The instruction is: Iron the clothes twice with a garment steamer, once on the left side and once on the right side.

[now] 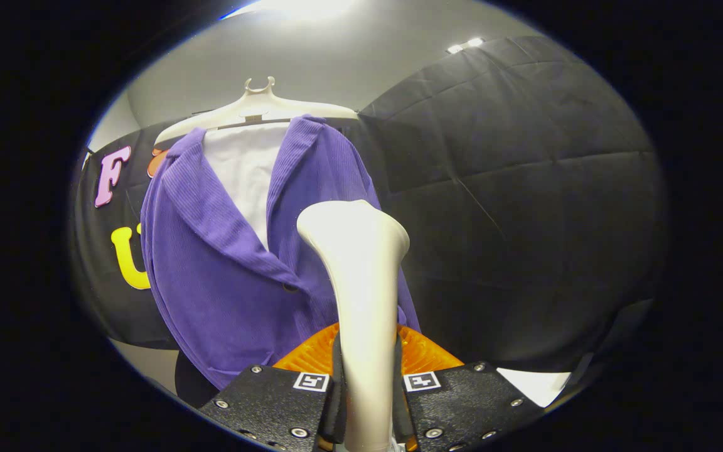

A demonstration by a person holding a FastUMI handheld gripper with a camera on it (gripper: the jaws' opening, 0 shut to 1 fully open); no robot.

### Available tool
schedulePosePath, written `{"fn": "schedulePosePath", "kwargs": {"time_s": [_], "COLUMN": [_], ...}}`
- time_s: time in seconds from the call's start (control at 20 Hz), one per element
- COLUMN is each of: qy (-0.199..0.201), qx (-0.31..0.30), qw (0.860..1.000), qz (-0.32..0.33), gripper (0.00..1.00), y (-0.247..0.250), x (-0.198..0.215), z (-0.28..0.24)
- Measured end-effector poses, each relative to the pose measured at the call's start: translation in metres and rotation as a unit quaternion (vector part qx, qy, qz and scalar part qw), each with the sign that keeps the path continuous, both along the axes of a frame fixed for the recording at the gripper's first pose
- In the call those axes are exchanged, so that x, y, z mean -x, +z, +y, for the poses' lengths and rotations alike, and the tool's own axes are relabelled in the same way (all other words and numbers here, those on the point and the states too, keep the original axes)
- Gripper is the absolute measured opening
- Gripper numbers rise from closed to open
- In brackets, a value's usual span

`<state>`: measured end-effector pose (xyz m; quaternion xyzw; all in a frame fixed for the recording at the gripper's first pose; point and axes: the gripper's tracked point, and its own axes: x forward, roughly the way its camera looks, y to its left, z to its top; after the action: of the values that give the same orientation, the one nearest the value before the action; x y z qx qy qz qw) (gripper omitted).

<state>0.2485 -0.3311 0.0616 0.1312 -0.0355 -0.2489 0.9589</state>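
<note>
The gripper clamps the smooth, flared garment steamer between both fingers. Its head meets a ribbed purple jacket on a hanger.

Steamer before jacket on hanger

**Purple, cream and a flash of orange**

The ribbed jacket is purple over a plain white shirt, both on a cream hanger. The steamer, clamped in the claw, is glossy cream. Behind it sits something ridged and orange. The ceiling is pale grey.
</note>
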Motion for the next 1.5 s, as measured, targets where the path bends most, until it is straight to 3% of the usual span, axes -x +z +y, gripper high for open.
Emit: {"fn": "schedulePosePath", "kwargs": {"time_s": [0.3,0.5,0.9,1.5], "qy": [0.031,0.047,0.060,0.062], "qx": [0.046,0.033,0.001,-0.047], "qw": [0.997,0.994,0.997,0.997], "qz": [-0.052,-0.092,-0.042,0.028], "gripper": [0.29,0.28,0.29,0.29], "y": [0.060,0.083,0.032,-0.074], "x": [-0.028,-0.045,-0.074,-0.055], "z": [-0.003,-0.001,-0.007,-0.007]}}
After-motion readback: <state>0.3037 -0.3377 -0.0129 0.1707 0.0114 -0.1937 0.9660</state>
